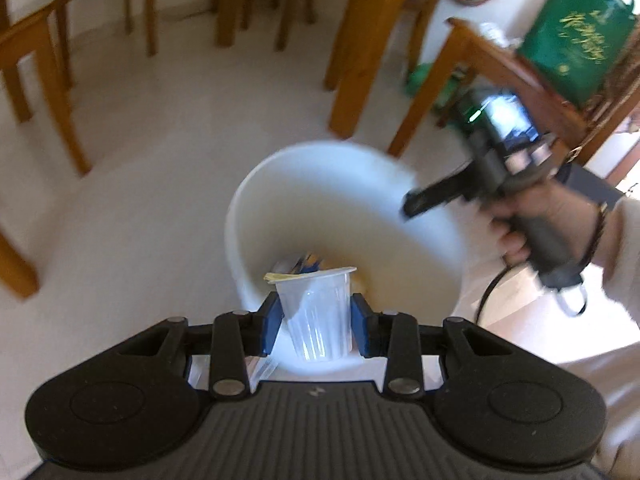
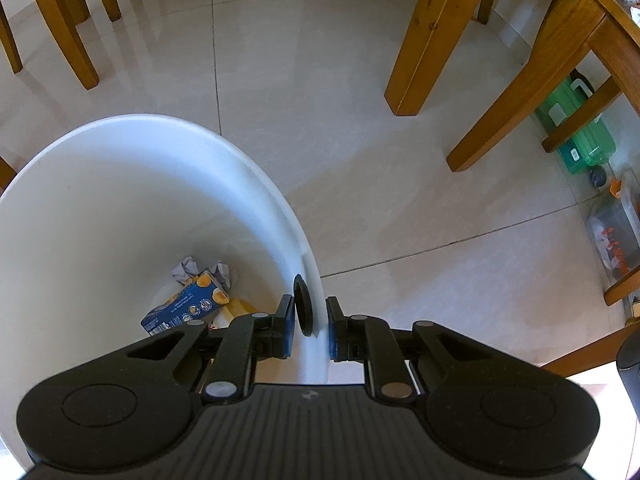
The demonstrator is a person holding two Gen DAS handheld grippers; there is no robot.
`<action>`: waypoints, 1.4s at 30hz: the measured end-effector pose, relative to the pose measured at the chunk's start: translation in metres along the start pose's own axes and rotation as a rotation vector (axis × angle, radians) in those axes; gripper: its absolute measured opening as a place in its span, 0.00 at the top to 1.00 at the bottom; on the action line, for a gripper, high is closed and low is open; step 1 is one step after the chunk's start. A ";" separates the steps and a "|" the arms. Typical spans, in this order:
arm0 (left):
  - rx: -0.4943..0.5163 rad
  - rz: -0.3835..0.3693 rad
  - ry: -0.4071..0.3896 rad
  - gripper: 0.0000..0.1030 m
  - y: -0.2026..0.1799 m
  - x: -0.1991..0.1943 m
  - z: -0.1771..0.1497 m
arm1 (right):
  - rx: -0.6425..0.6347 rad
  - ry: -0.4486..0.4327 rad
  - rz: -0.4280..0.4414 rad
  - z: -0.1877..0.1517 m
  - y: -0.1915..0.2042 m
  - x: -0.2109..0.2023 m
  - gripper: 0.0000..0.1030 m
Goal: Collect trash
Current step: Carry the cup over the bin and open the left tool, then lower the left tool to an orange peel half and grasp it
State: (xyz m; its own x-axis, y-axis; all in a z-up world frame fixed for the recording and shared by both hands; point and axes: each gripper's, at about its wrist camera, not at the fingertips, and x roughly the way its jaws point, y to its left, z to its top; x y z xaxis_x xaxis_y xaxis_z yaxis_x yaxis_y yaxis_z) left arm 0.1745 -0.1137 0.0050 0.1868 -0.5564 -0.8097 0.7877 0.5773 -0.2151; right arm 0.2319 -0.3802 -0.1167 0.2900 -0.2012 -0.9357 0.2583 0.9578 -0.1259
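Now my left gripper (image 1: 316, 322) clamps clear ribbed plastic cup (image 1: 318, 316), holding it over white round plastic bin (image 1: 256, 196). My right gripper (image 2: 311, 330) pinches bin's rim beside black round knob (image 2: 303, 306), jaws narrow. Inside bin I see blue juice carton (image 2: 188, 306) and crumpled grey paper (image 2: 188, 270).

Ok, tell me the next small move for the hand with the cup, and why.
Probably open the left gripper and let the clear plastic cup drop. Its blue fingers press on the cup's sides, and the cup hangs over the mouth of the white bin, where a juice carton and crumpled paper already lie. The right gripper pinches the bin's wall, steadying it.
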 end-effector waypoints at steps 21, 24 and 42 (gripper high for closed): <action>-0.066 0.115 -0.028 0.06 0.024 -0.003 -0.020 | -0.013 -0.010 -0.009 -0.003 0.003 0.000 0.81; -0.098 0.148 -0.040 0.06 0.036 -0.005 -0.037 | -0.015 -0.011 -0.012 -0.003 0.003 0.000 0.81; -0.356 0.314 -0.038 0.05 0.096 0.055 -0.186 | -0.022 -0.022 -0.030 -0.002 0.004 -0.001 0.80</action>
State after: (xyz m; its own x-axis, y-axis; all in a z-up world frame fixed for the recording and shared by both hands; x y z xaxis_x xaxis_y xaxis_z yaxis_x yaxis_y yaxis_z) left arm 0.1512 0.0228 -0.1620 0.4104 -0.3395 -0.8463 0.4407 0.8864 -0.1419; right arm 0.2308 -0.3760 -0.1166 0.3028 -0.2344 -0.9238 0.2467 0.9555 -0.1616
